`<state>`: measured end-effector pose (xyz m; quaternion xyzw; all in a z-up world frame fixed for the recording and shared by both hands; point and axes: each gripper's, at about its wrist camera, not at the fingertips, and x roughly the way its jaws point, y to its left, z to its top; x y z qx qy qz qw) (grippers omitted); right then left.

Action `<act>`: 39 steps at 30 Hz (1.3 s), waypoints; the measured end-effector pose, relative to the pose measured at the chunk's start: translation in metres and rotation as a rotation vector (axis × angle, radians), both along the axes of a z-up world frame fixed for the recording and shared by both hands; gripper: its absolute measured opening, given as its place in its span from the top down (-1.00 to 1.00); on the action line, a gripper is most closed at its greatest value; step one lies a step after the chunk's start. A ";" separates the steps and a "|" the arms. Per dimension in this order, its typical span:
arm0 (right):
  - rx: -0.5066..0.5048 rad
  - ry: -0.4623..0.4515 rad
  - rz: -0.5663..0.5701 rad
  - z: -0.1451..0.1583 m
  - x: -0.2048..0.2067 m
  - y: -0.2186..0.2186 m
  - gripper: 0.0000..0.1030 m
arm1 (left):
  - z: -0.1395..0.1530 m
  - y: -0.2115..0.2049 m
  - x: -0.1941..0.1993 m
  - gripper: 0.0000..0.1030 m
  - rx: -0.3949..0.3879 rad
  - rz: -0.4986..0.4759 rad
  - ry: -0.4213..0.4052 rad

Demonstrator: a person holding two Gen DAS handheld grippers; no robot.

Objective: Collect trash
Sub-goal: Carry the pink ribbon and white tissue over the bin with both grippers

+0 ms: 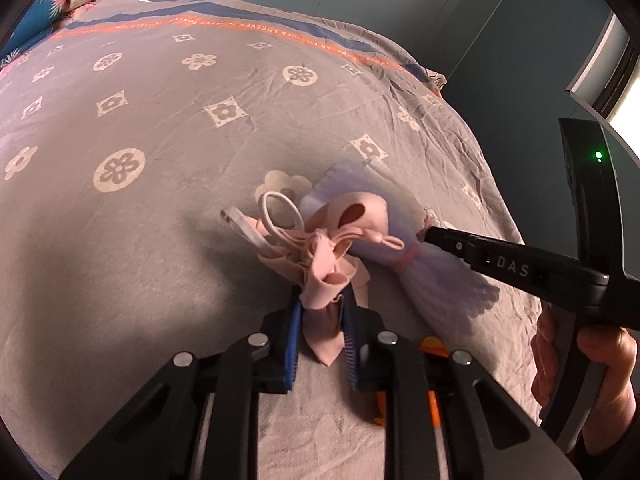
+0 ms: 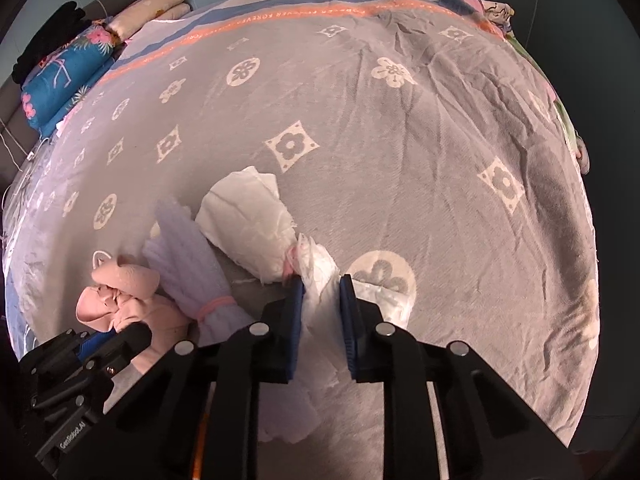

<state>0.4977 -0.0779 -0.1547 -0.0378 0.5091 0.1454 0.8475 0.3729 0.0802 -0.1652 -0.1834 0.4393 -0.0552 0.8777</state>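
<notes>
On the bed (image 2: 400,168), the left gripper (image 1: 322,308) is clamped on a crumpled pink mask (image 1: 328,256) while the right gripper (image 2: 322,308) pinches a white tissue wad (image 2: 256,216) — the pickup step, apparently; next, both lift clear toward a bin.

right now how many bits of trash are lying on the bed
3. The pink mask bundle is in the left gripper, the white tissue bundle is in the right gripper, and the lavender bundle lies between them. More may be hidden.
</notes>
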 end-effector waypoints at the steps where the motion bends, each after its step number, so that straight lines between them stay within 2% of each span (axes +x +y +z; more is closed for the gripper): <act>1: 0.005 -0.004 0.009 0.002 -0.002 0.001 0.66 | 0.001 0.001 -0.001 0.68 0.002 0.001 -0.002; 12: 0.034 -0.040 0.008 0.032 -0.024 -0.005 0.67 | 0.021 0.029 -0.029 0.70 -0.004 0.051 -0.018; 24: 0.061 -0.103 -0.003 0.082 -0.067 -0.025 0.67 | 0.067 0.054 -0.078 0.70 0.014 0.106 -0.091; 39: 0.096 -0.198 -0.017 0.142 -0.154 -0.066 0.67 | 0.124 0.038 -0.141 0.70 0.051 0.100 -0.205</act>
